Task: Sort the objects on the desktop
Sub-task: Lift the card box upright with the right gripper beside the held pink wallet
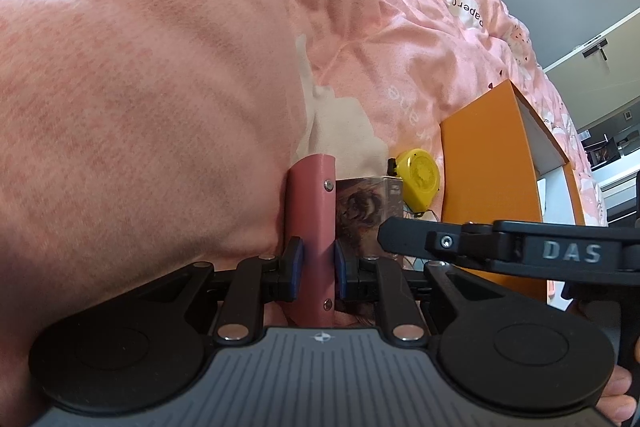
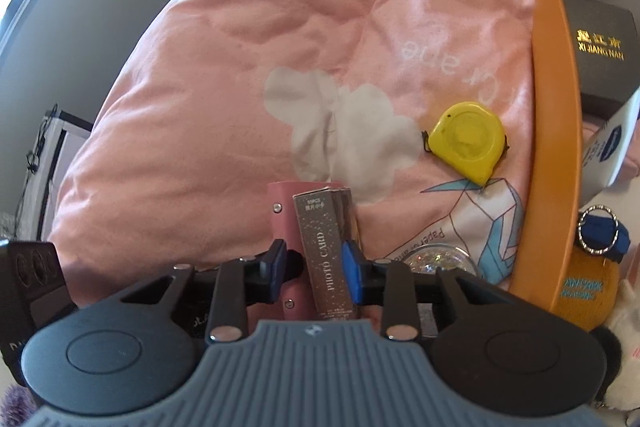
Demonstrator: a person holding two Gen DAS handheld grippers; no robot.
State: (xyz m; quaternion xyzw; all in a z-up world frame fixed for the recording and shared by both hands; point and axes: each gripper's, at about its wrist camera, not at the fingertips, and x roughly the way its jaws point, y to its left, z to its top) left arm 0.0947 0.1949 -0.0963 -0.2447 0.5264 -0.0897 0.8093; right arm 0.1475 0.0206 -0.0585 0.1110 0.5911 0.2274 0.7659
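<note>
The photo card box (image 2: 326, 251), a slim speckled carton, stands between the right gripper (image 2: 314, 267) pads; whether they pinch it, I cannot tell. Touching it at 9 o'clock, a smooth pink case (image 1: 314, 239) is clamped by the left gripper (image 1: 318, 265). Sorting looks partway: a dark box already lies in the rigid orange box (image 2: 554, 131) at 3 o'clock; the rounded yellow tape measure (image 2: 466, 141) remains on the wrinkled pink bedcover (image 2: 240, 75).
</note>
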